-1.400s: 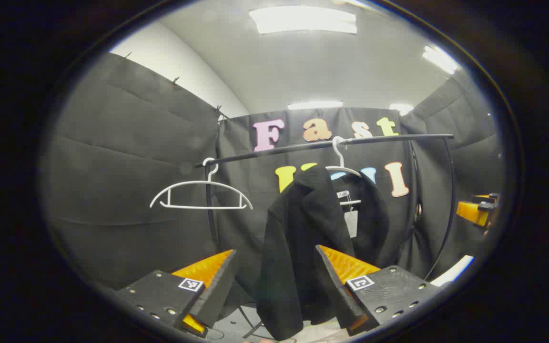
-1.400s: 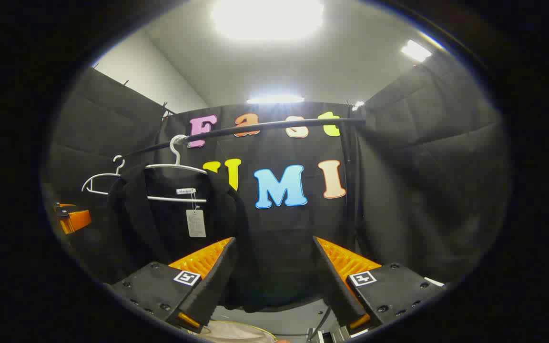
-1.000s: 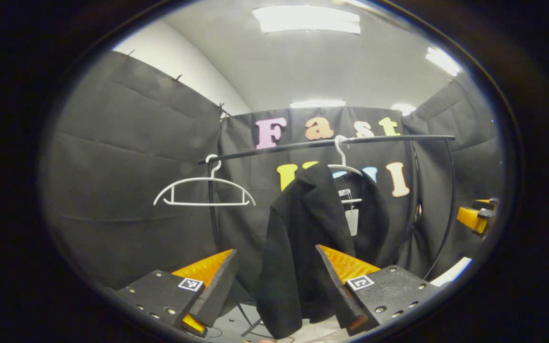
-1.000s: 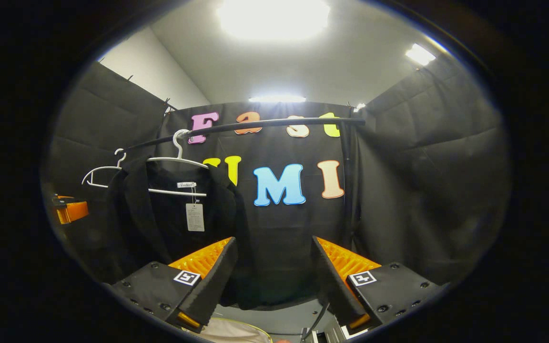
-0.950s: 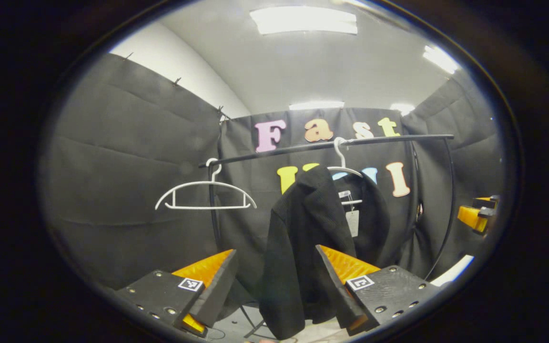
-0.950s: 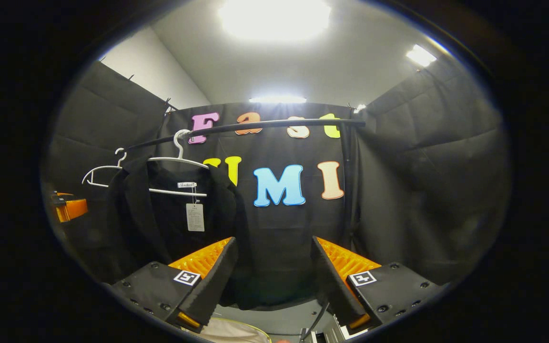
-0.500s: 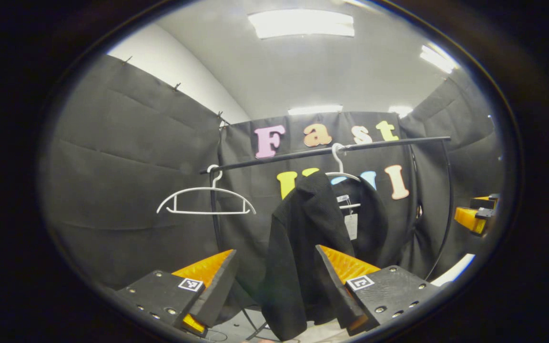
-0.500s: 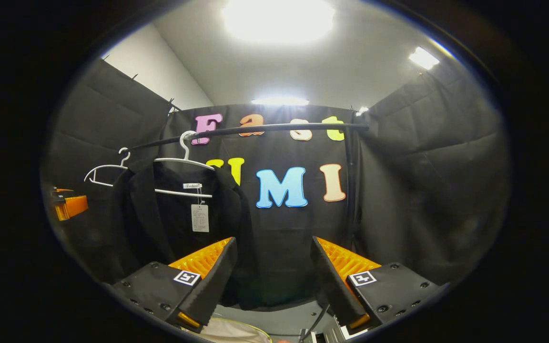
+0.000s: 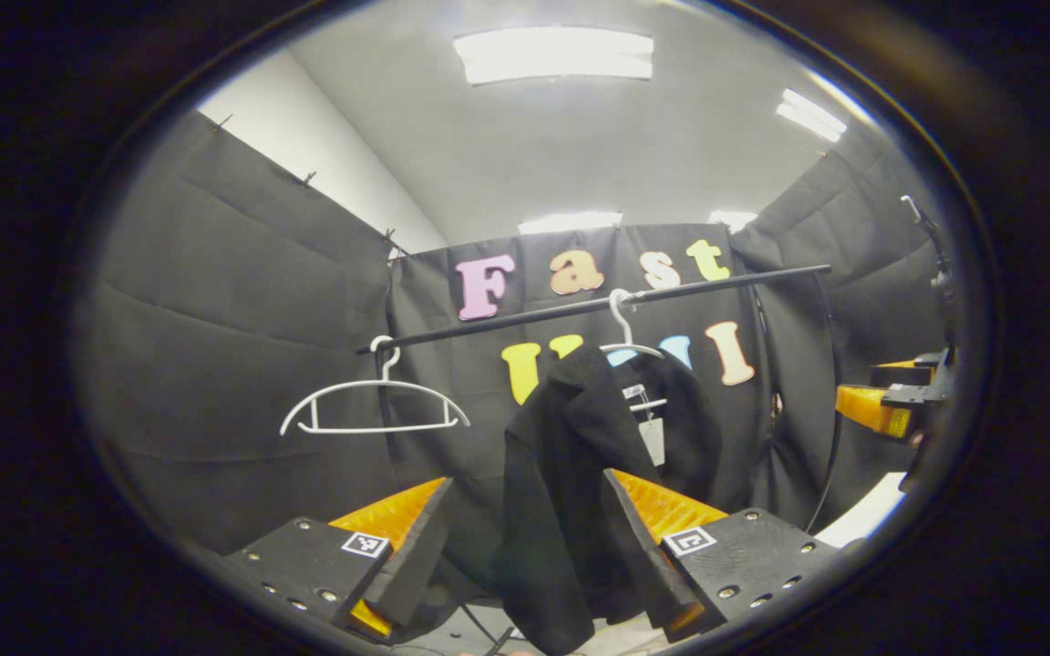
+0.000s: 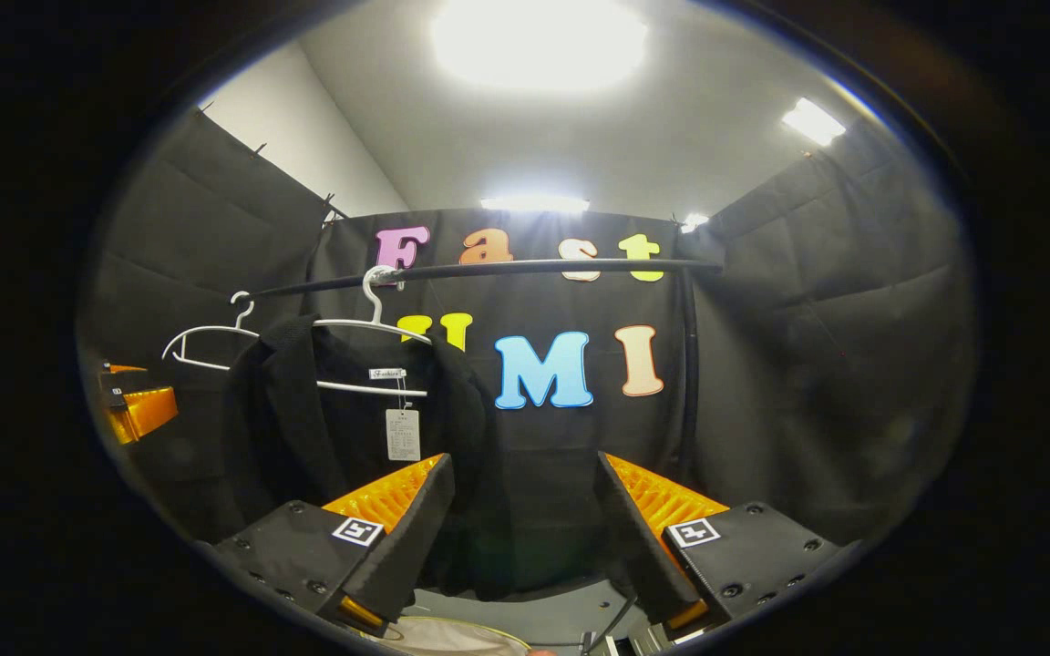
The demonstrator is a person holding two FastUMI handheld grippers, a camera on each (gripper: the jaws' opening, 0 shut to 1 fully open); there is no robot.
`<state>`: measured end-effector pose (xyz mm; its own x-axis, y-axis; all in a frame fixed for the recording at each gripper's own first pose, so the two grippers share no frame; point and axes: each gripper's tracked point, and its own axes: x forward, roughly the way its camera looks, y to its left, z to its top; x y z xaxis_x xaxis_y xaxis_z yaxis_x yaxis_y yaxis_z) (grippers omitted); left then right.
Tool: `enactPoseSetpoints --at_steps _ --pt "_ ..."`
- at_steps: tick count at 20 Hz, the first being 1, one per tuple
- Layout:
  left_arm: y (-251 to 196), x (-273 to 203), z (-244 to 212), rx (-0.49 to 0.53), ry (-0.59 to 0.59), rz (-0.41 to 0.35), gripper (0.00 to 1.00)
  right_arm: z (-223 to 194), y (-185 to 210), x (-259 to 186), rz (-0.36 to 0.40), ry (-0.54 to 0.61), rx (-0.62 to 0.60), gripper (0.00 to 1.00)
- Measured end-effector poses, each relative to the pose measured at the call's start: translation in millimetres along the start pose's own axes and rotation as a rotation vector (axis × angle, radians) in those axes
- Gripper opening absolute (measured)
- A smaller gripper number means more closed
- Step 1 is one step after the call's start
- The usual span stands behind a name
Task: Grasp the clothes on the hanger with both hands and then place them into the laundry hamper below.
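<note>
The task is barely begun: the black jacket (image 9: 571,474) hangs on its white hanger (image 10: 370,323) from the rail (image 9: 598,305), untouched, while the left gripper (image 9: 525,547) and right gripper (image 10: 525,538) face it with fingers spread and empty, the hamper's pale rim (image 10: 452,638) below.

— How do the two grippers stand?
— The left gripper (image 9: 525,547) points forward, level, its fingers spread wide with nothing between them. The right gripper (image 10: 525,538) does likewise, jaws parted.
</note>
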<state>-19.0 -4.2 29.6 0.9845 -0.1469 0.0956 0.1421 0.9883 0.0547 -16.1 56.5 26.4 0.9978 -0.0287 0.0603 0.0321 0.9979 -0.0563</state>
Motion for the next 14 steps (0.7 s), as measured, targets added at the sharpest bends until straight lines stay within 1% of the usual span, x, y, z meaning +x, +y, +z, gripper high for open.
enactPoseSetpoints --at_steps 2,6,8,14 --pt "-8 6 -1 -0.014 0.002 -0.025 0.94 3 8 4 0.004 0.0 -0.005 0.97" --pt "-31 29 -6 -0.03 0.022 -0.04 0.94 9 16 24 0.036 -0.019 -0.016 0.97" --pt "-44 42 -12 -0.04 0.038 -0.031 0.93 7 21 36 0.071 -0.022 -0.003 0.97" --pt "-81 79 -27 -0.037 0.092 0.012 0.94 -5 29 93 0.177 0.003 0.027 0.97"
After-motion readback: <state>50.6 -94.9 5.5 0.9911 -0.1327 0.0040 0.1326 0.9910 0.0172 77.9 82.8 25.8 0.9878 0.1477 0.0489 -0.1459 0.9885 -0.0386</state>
